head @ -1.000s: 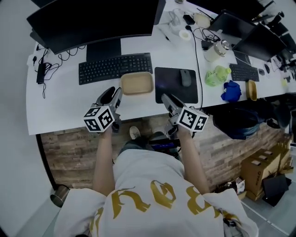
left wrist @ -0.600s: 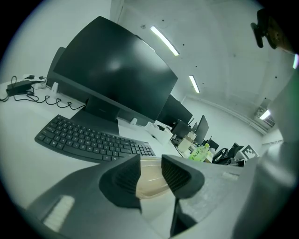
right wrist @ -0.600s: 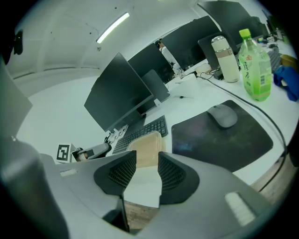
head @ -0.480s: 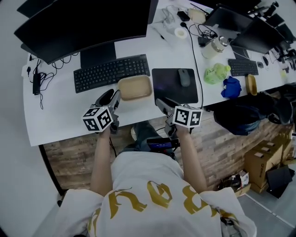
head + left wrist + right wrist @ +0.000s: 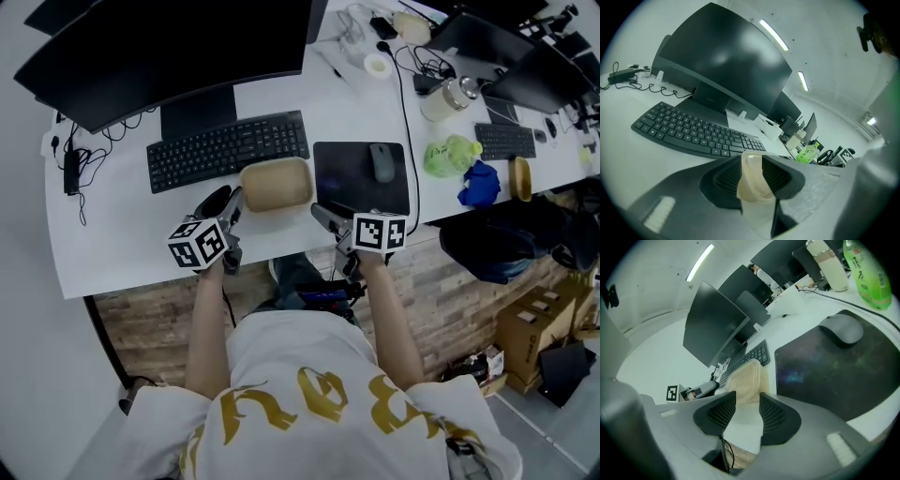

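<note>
At a white desk (image 5: 122,234), we see a person holding a gripper in each hand on either side of a beige tub (image 5: 277,185). A dark monitor (image 5: 159,47) stands far ahead of the left gripper (image 5: 234,199). A black keyboard (image 5: 228,148) lies just ahead of it. A dark mouse pad (image 5: 352,183) lies just ahead and to the right of the right gripper (image 5: 319,212).

The tub sits between the two grippers, ahead of both. The left gripper's jaws are closed on the tub's near left wall, and the right gripper's jaws stand parted with only bare desk between them. A grey mouse (image 5: 380,161) rests on the pad, further ahead of the right gripper.

We judge the hold the weak point. The tub is pinched by one thin wall at one end only, so it could twist or slide out of the pads if swung. Its far edge could also knock the keyboard, which lies close beyond it. The open right gripper sits near the pad's corner (a careless sweep to its right could drag the pad or the mouse).

The head view places both grippers and the tub on the desk but hides the jaws under the marker cubes. The left gripper view alone shows the pale wall clamped between the ribbed pads (the tub looks tipped up there). The right gripper view alone shows its empty gap, with the tub's long side ahead and to its left.
</note>
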Tool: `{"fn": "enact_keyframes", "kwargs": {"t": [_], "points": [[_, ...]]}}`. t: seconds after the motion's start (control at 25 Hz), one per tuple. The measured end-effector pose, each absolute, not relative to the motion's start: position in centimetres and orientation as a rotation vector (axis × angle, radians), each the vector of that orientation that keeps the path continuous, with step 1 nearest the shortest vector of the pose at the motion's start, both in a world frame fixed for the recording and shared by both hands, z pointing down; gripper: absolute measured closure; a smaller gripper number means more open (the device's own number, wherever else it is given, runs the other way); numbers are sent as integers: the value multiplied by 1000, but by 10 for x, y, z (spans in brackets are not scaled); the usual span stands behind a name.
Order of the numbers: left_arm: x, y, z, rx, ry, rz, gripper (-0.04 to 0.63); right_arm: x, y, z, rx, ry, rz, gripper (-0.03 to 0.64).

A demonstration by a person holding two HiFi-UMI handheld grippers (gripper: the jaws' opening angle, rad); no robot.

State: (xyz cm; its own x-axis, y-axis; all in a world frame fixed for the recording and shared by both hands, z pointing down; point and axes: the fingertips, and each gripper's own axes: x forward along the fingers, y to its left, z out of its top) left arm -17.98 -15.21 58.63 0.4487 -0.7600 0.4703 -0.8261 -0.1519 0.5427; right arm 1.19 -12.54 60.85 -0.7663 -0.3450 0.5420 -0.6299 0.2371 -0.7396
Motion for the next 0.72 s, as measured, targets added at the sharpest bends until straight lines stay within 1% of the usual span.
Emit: {"fn": "enact_keyframes", "kwargs": {"t": [0.4, 0.56, 0.72], "points": [[-179, -157, 614, 1791, -1268, -21, 463, 4, -126, 637, 832, -2222, 1592, 439], [-177, -160, 615, 1760, -1235, -86, 463, -2, -126, 635, 795, -2238, 1661, 454], [-172, -158, 619, 1750, -1215, -57, 463, -4, -125, 633, 777, -2240, 1689, 494]]}}
